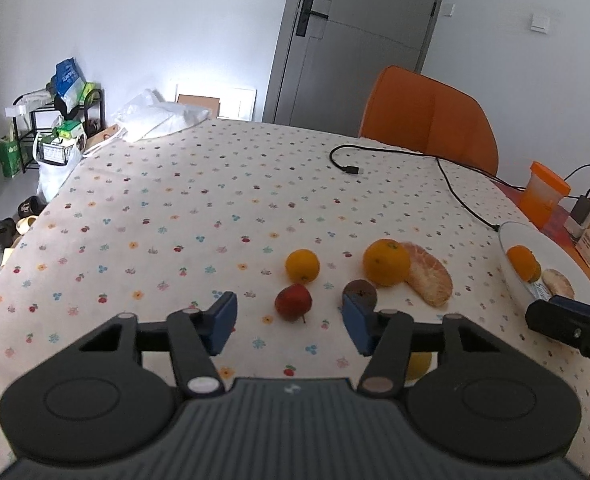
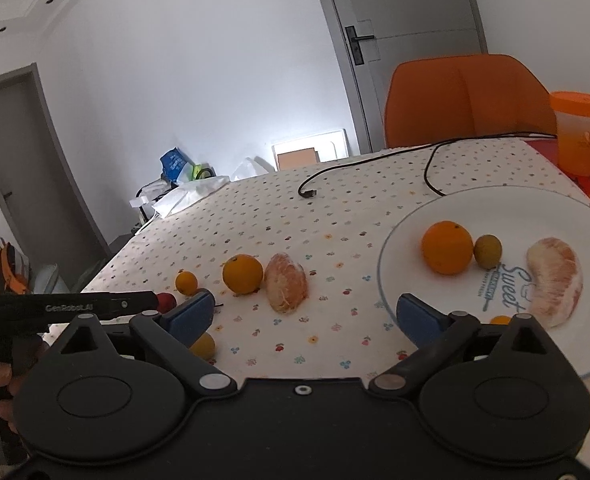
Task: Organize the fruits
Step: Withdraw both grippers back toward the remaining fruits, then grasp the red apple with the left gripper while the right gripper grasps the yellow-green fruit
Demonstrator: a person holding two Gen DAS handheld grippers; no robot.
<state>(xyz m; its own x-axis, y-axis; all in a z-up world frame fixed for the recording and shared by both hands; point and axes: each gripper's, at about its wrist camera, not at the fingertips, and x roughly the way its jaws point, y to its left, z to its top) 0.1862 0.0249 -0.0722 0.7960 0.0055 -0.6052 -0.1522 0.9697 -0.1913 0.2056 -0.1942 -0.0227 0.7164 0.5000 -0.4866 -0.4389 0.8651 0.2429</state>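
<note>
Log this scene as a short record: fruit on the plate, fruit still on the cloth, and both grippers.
plate: orange, small greenish fruit, peeled segment
cloth: red fruit, small orange, large orange, peeled piece, dark fruit
left gripper: open, red fruit just ahead
right gripper: open, empty

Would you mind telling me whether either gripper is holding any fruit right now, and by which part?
Nothing is held. The left gripper stands open around the small red fruit without touching it; the right gripper is open over bare tablecloth.
</note>
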